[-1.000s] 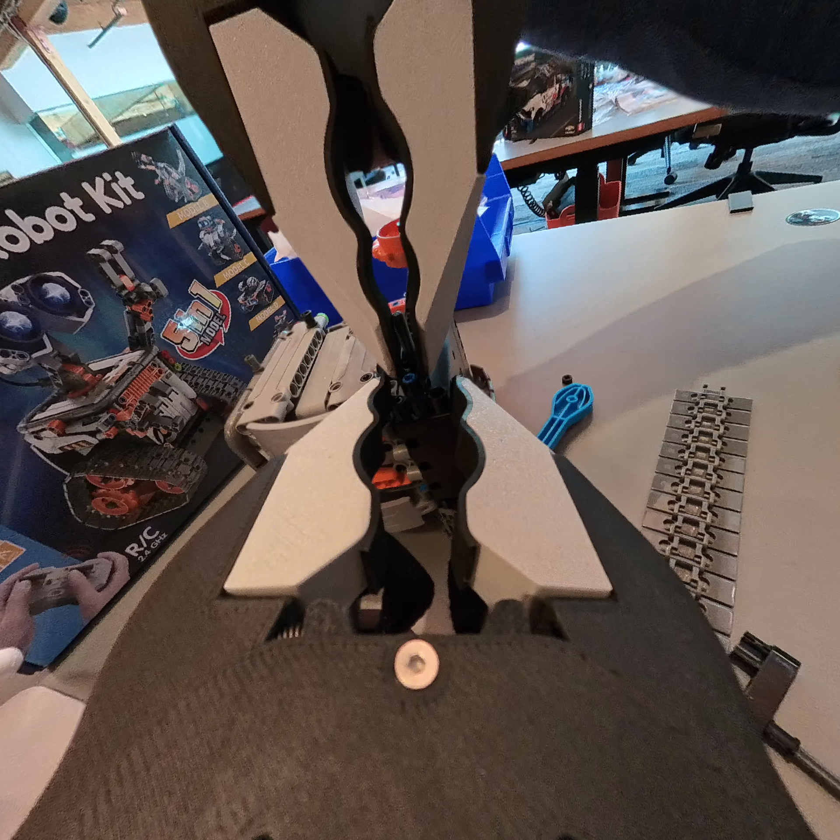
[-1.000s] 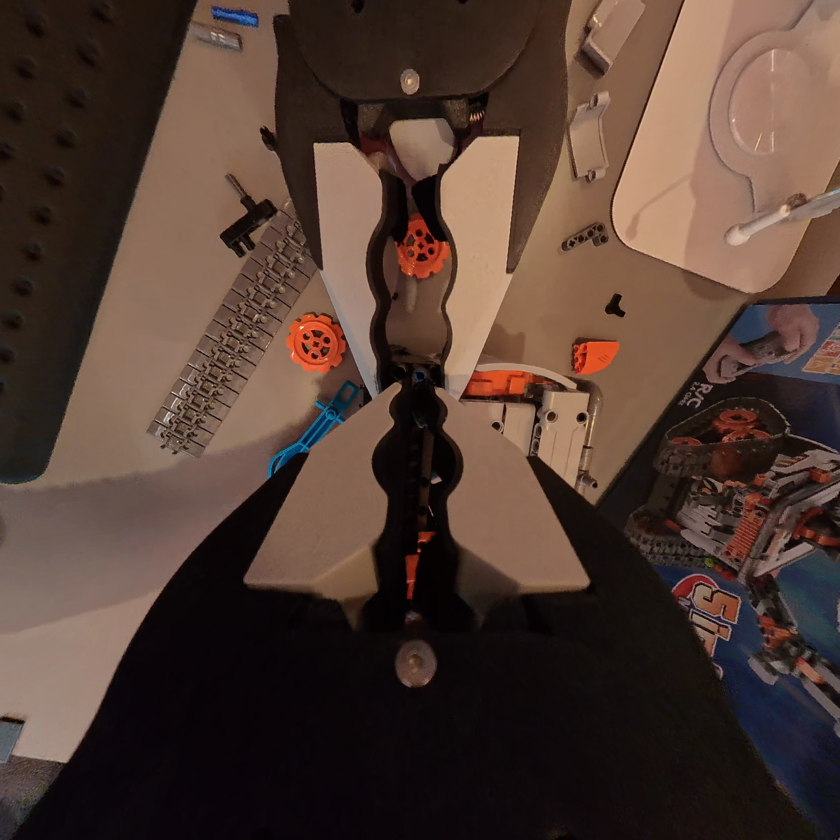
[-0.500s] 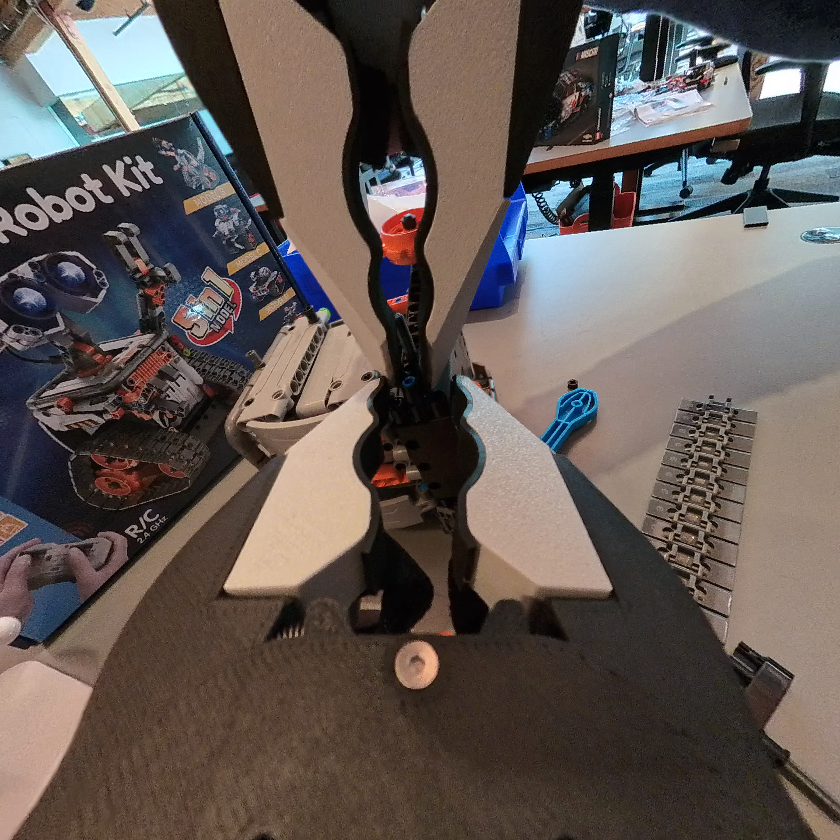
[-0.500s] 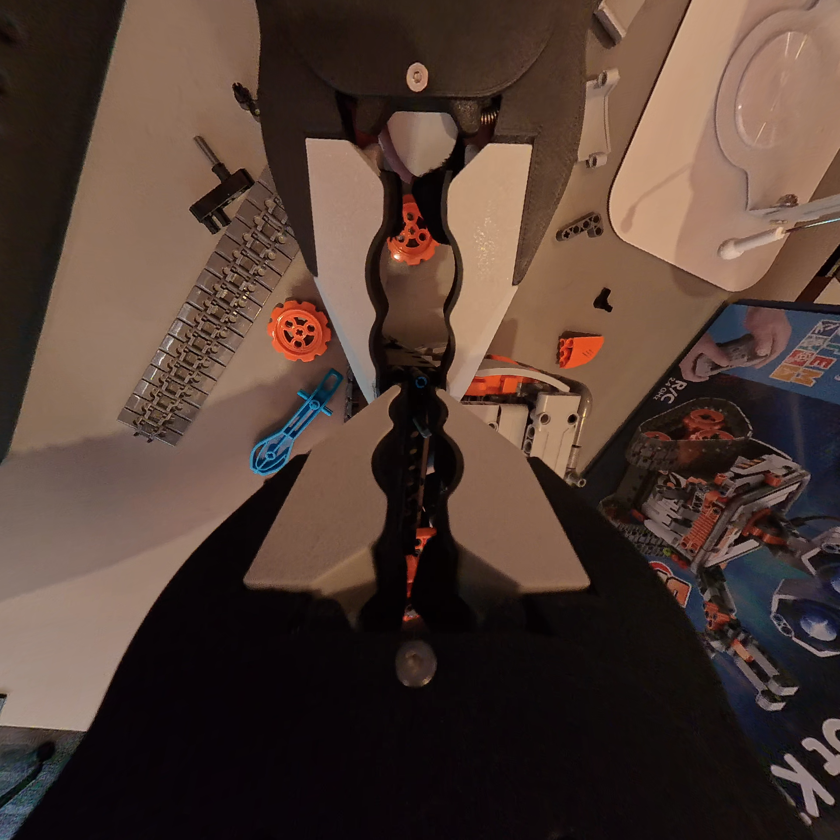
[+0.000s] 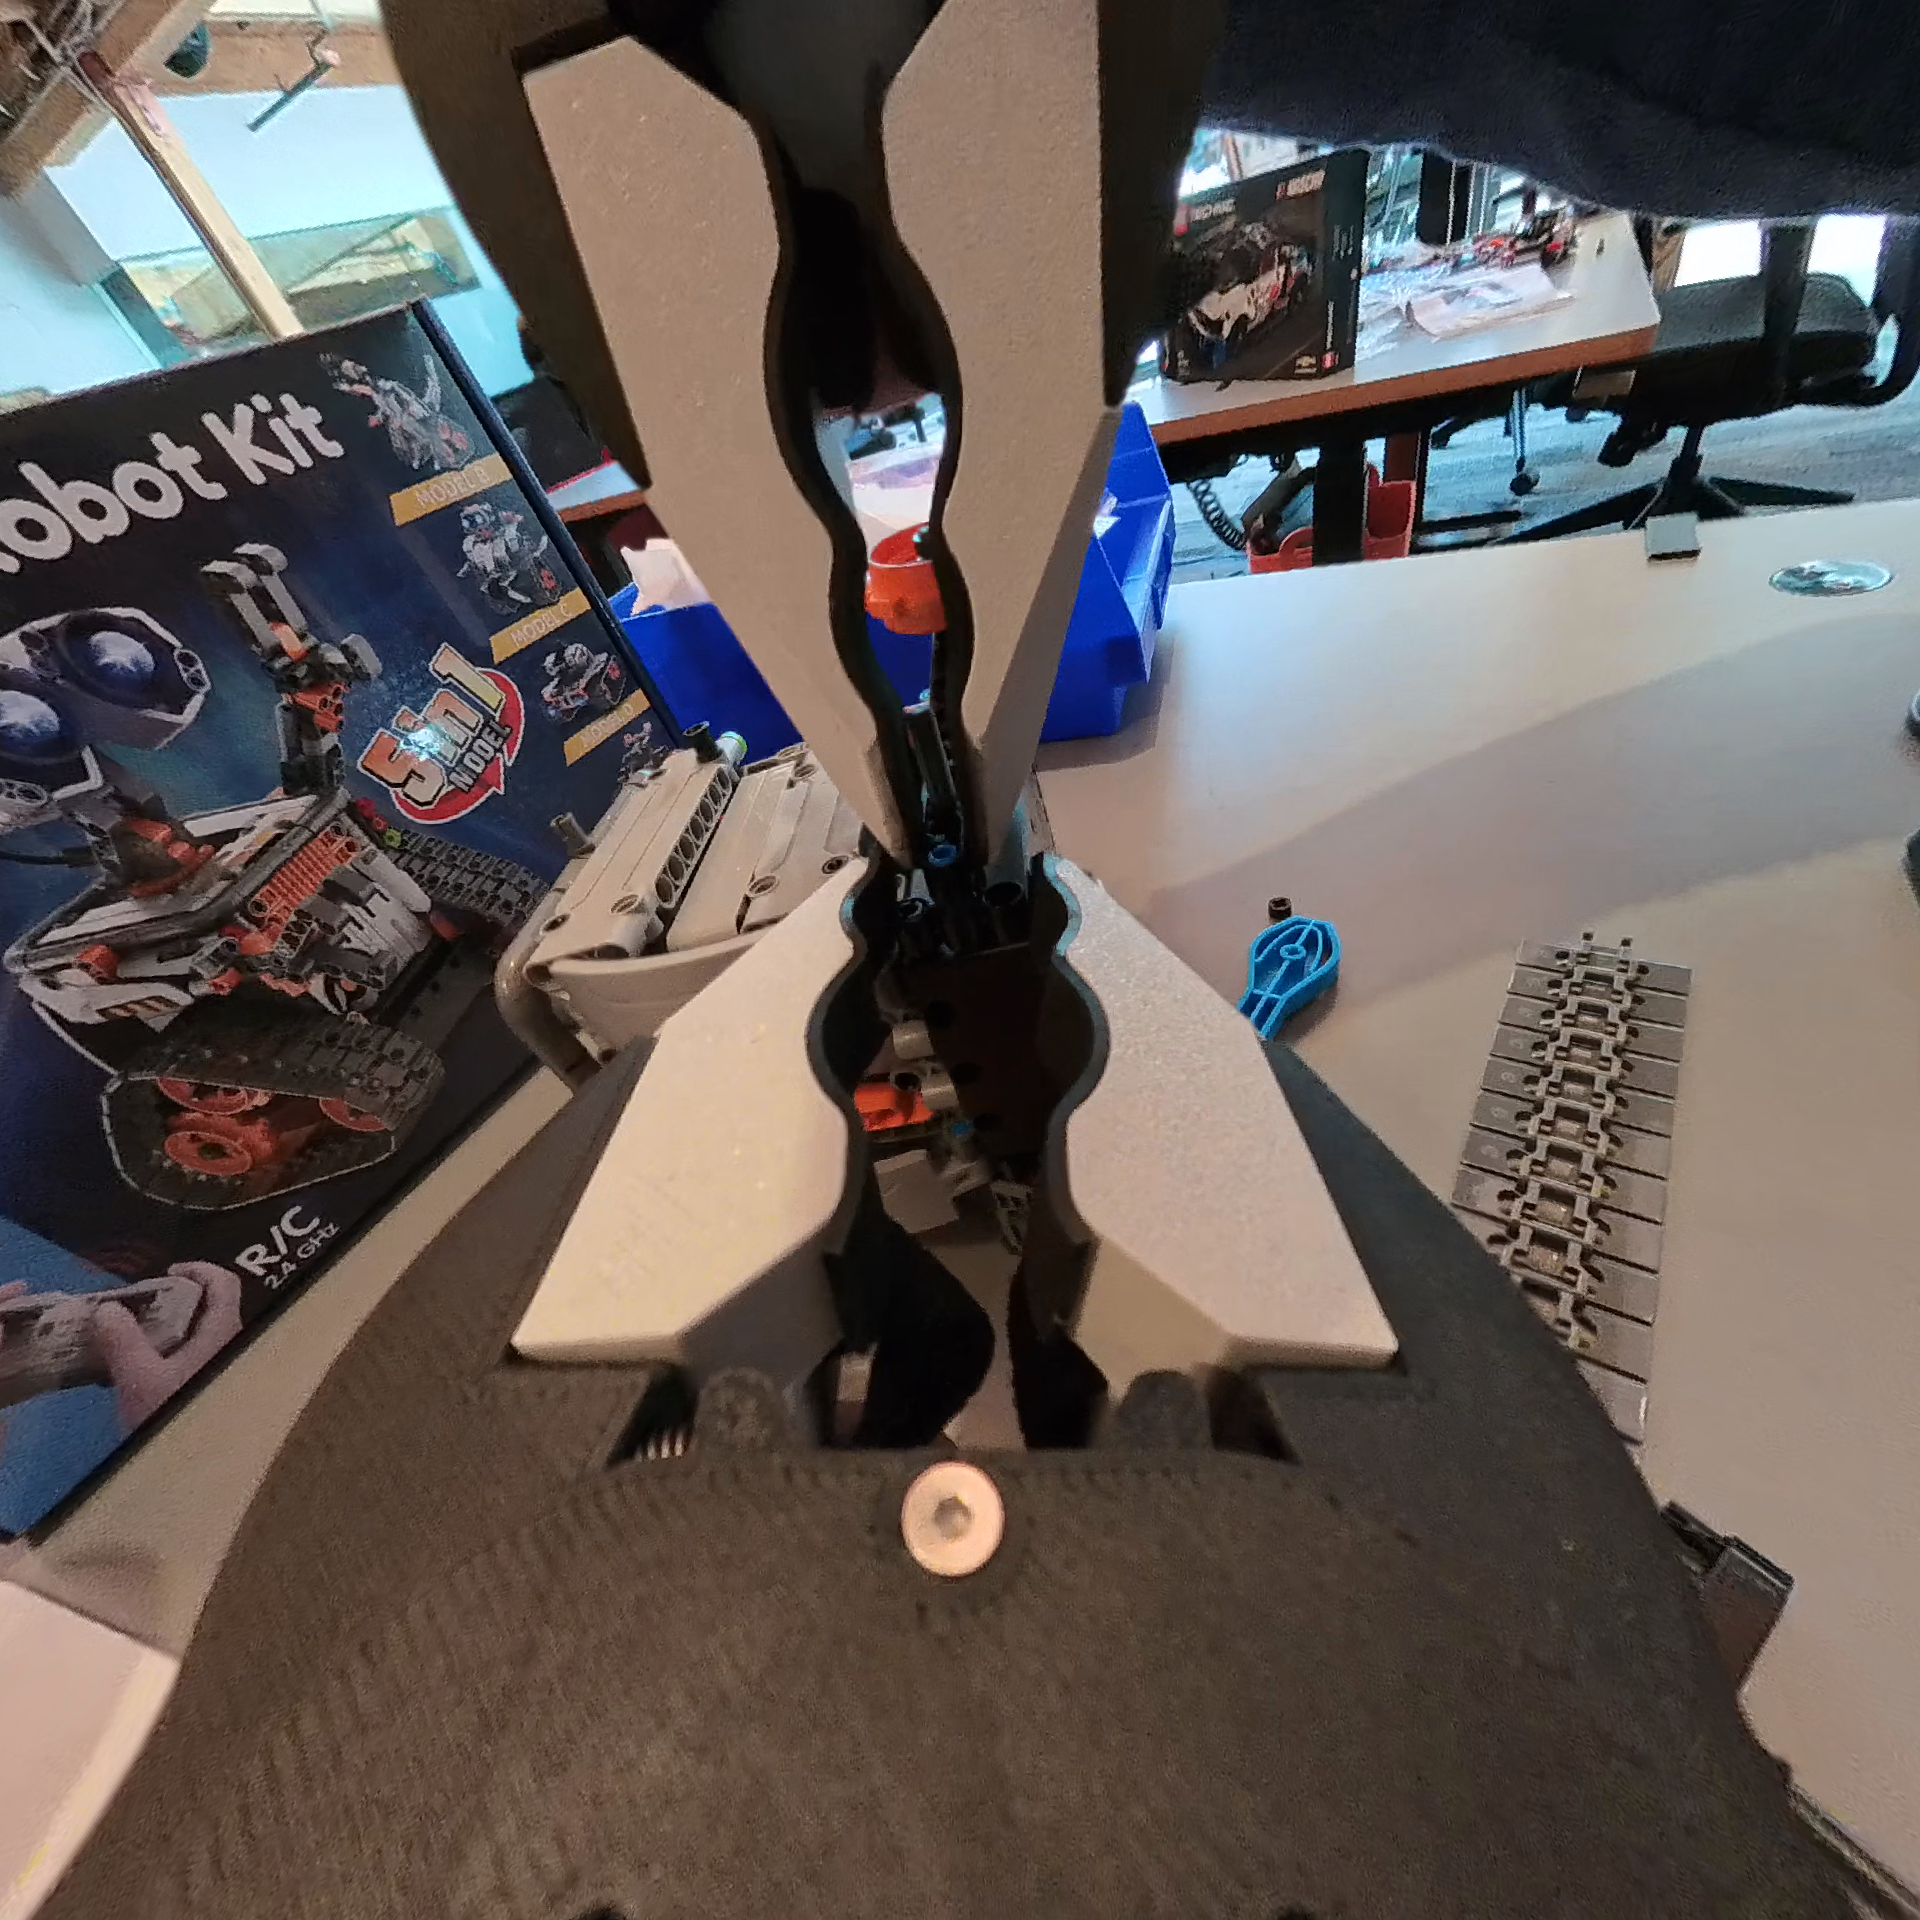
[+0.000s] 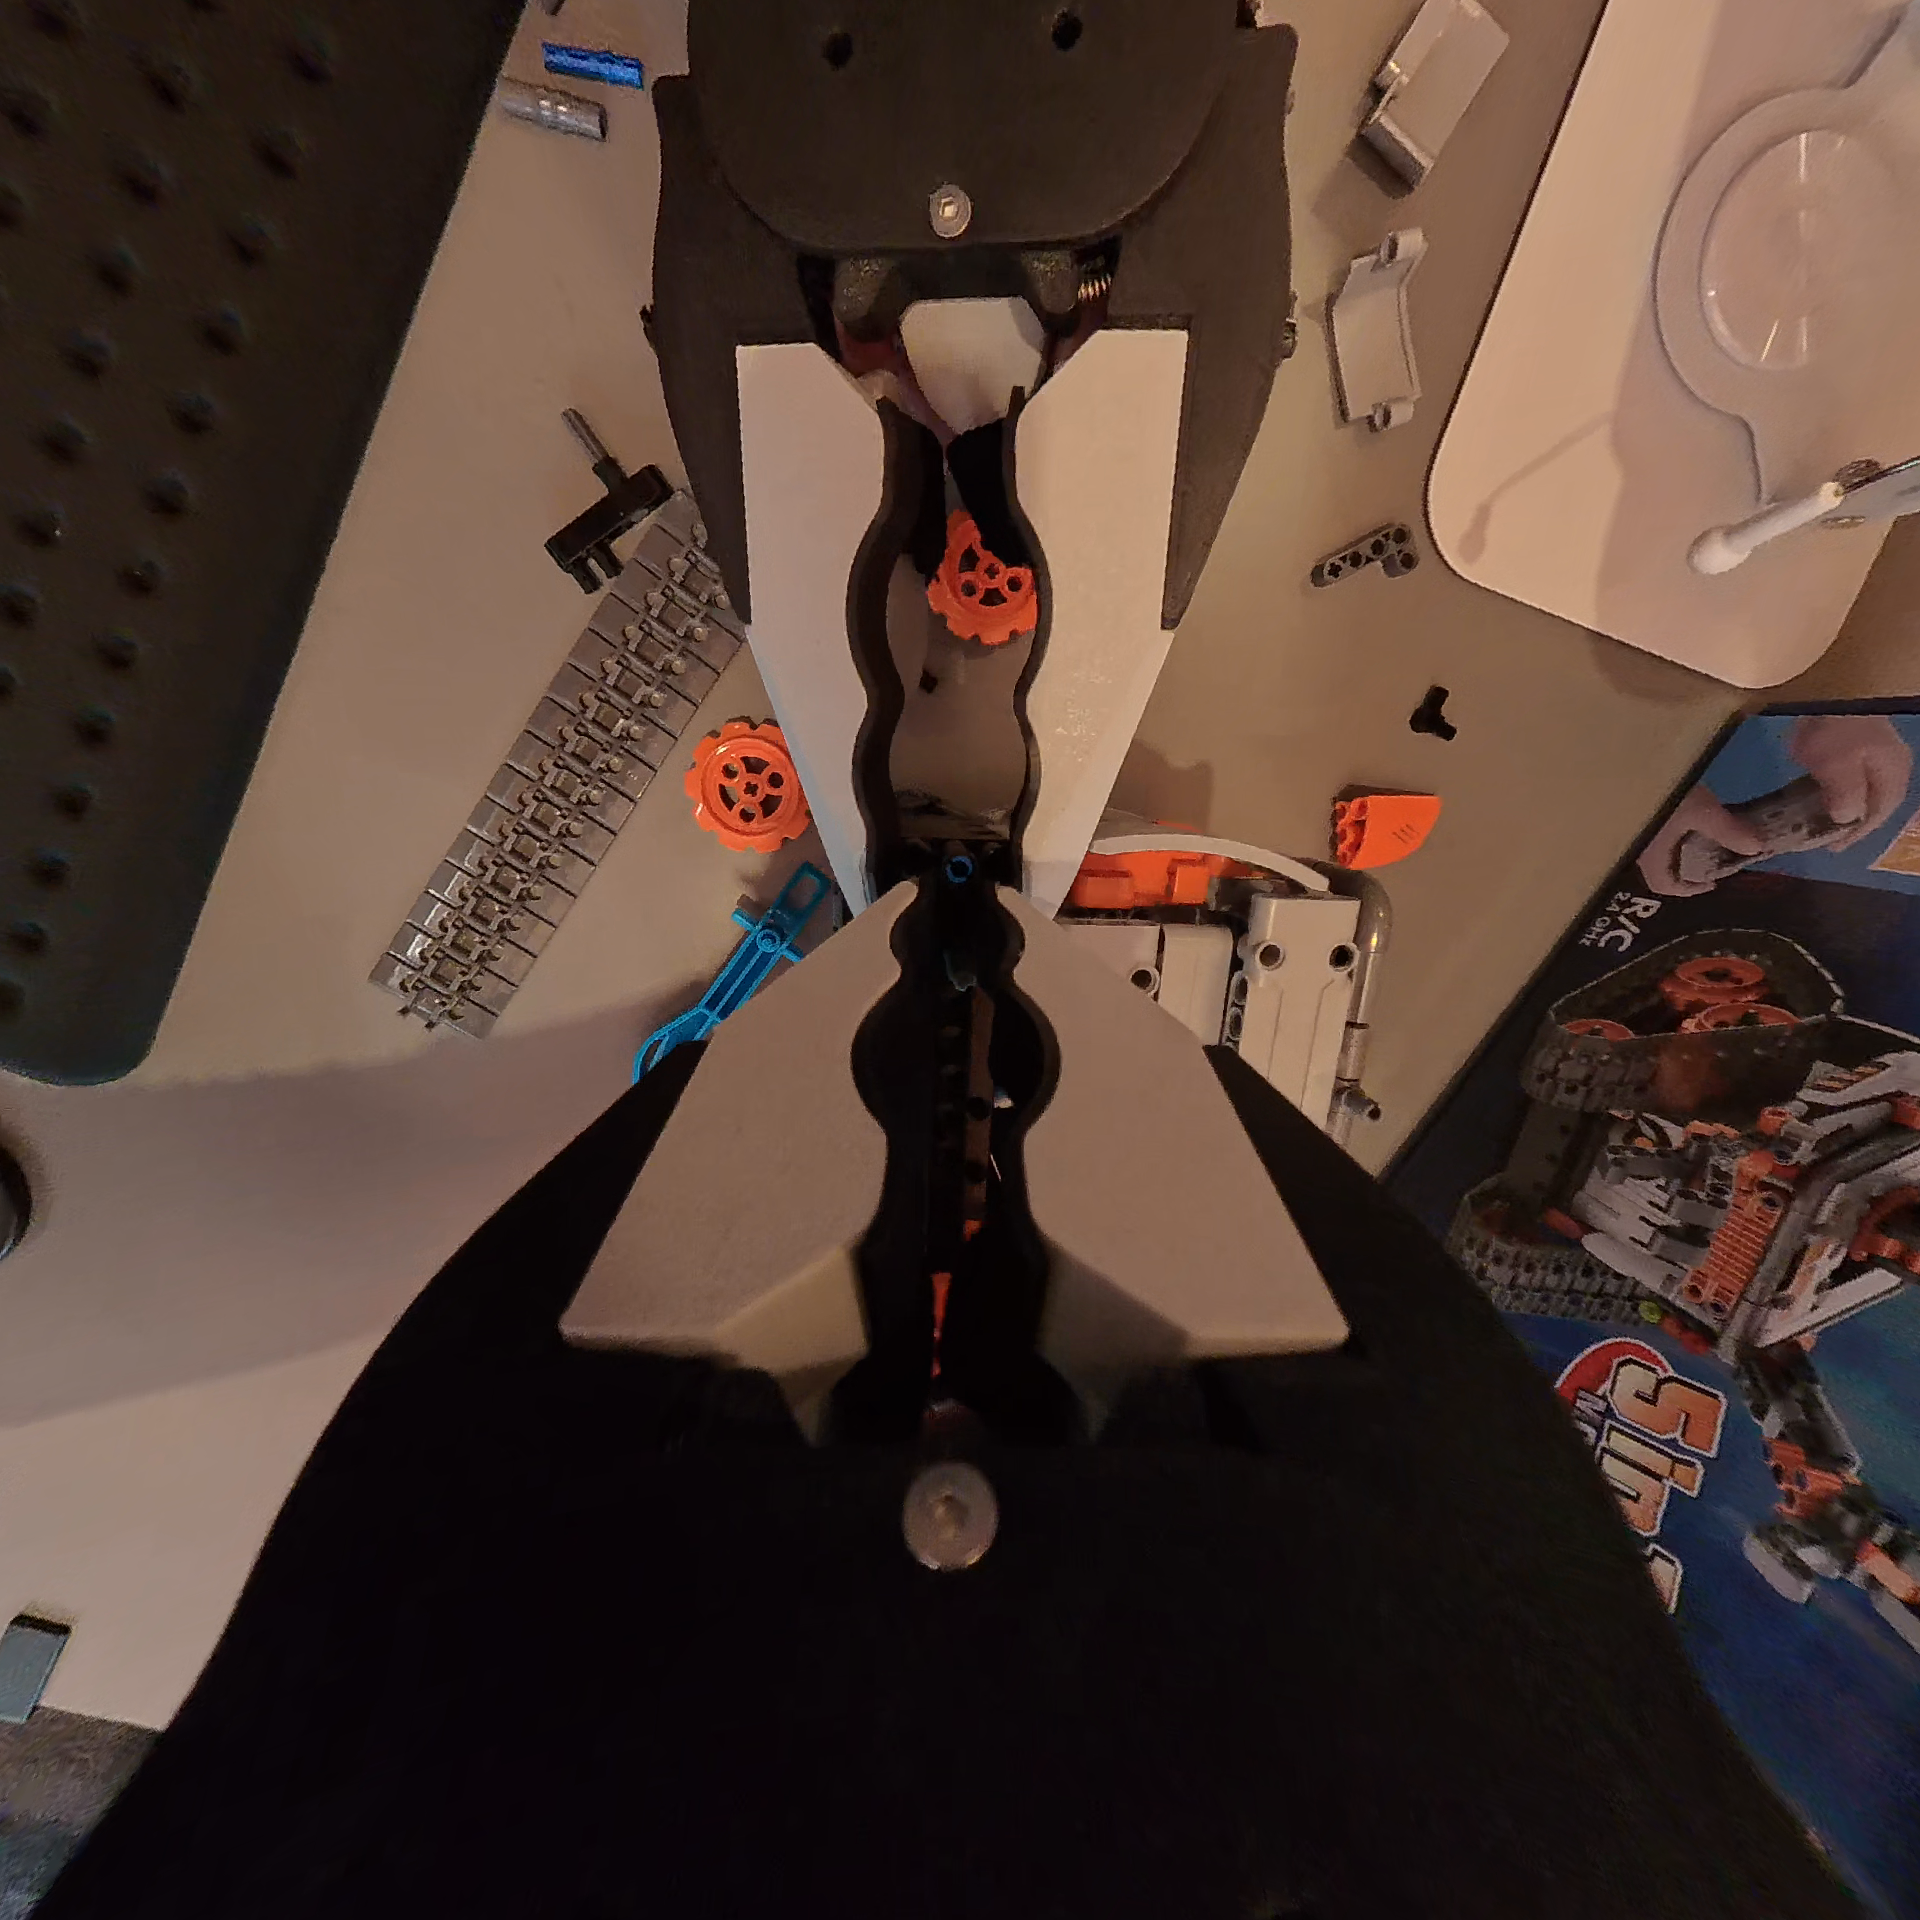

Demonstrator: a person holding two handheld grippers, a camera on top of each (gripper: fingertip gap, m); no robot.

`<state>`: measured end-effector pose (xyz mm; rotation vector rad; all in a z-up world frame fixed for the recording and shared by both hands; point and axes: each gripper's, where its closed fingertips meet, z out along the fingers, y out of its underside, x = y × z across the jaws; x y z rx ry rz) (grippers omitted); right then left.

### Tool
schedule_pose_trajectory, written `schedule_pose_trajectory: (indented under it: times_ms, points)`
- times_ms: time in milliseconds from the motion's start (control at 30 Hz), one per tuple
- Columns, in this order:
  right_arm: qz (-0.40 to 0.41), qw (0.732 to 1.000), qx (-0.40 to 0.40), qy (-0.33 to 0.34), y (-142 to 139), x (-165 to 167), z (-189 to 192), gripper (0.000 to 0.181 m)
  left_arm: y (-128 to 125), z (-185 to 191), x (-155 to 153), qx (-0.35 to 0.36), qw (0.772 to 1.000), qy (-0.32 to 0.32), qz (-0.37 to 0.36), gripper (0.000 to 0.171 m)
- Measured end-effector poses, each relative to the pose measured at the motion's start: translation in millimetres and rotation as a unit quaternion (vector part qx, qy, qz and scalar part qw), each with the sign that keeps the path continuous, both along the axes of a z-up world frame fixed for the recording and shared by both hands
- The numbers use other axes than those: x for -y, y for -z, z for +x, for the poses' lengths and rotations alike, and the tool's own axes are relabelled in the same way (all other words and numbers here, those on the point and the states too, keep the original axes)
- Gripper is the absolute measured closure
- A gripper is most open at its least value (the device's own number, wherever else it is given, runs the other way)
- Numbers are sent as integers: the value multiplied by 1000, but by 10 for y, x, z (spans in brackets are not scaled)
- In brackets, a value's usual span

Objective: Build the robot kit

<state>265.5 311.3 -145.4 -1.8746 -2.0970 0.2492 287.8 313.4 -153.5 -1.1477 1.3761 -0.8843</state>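
left wrist view: my left tool (image 5: 951, 894) is closed on a black beam (image 5: 971, 997) of the brick model (image 5: 686, 883); the model's grey panels sit just left of the tool, on the counter (image 5: 1507, 748). my right tool (image 5: 935, 831) comes down from above, tip to tip with the left, its jaws narrowed on a thin black part (image 5: 925, 758) of the same model. an orange piece (image 5: 902, 592) shows through the gap between the right tool's fingers. this view alone shows the blue bin (image 5: 1112, 623) behind, and a dark box (image 5: 1268, 270) on a far table. the kit box (image 5: 260, 831) leans at left; a blue wrench (image 5: 1288, 966) and a grey track strip (image 5: 1569, 1132) lie at right.

right wrist view: i look down on the counter (image 6: 416, 1195). my right tool (image 6: 956, 904) is nearly closed, pinching the thin black part (image 6: 961, 1091) edge-on; the left tool (image 6: 945, 831) faces it. only here do i see two orange wheels, one (image 6: 748, 784) beside the track strip (image 6: 561, 779), one (image 6: 982, 587) framed between the left tool's fingers, plus an orange wedge (image 6: 1387, 826), grey panels (image 6: 1377, 332), a black pin piece (image 6: 608, 514) and a white tray (image 6: 1621, 520). the model (image 6: 1247, 945) lies just right of the tools, the wrench (image 6: 738, 971) just left, the kit box (image 6: 1714, 1195) at right.
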Motion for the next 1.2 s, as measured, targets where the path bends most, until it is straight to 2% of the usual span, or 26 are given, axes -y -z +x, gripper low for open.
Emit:
schedule_pose_trajectory:
  times_ms: [333,533,667,767,933,1000,1100,1200]
  points:
    - [16,996,-89,14,-105,-3,-183,178,-100,-202,-5,-8,1000,-8,11,145]
    - [164,985,-42,22,-57,-40,-298,172,-54,-305,-1,-26,1000,-4,10,145]
    - [244,968,-43,45,-39,-61,-199,159,7,-311,7,-39,999,-3,16,145]
    - [281,953,-82,74,-129,-67,-129,159,13,-323,0,-39,999,-1,8,146]
    - [364,928,-35,75,-8,-167,-78,158,15,-318,1,-37,999,3,-1,146]
    - [388,918,-44,73,-11,-191,-110,159,14,-322,-8,-35,999,0,0,145]
    - [447,892,-28,64,4,-234,-140,173,12,-331,-65,-29,999,-9,-11,146]
    - [468,878,-51,81,-8,-302,-152,173,9,-339,-122,-24,999,-16,-22,146]
